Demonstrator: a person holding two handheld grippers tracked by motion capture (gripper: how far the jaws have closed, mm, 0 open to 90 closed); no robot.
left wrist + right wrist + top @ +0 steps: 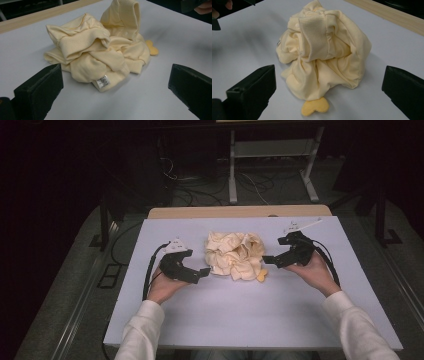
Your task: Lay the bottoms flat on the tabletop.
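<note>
Closing in with both your left gripper [204,272] and right gripper [266,260] wide open and empty beside the crumpled yellow garment [234,254] mid-table, you risk pinching several bunched layers at once and dragging the whole heap.

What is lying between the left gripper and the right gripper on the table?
Between the left gripper and the right gripper lies a crumpled pale yellow garment with ribbed cuffs, and a small orange-yellow heart-shaped patch at its edge. The high view shows this.
</note>
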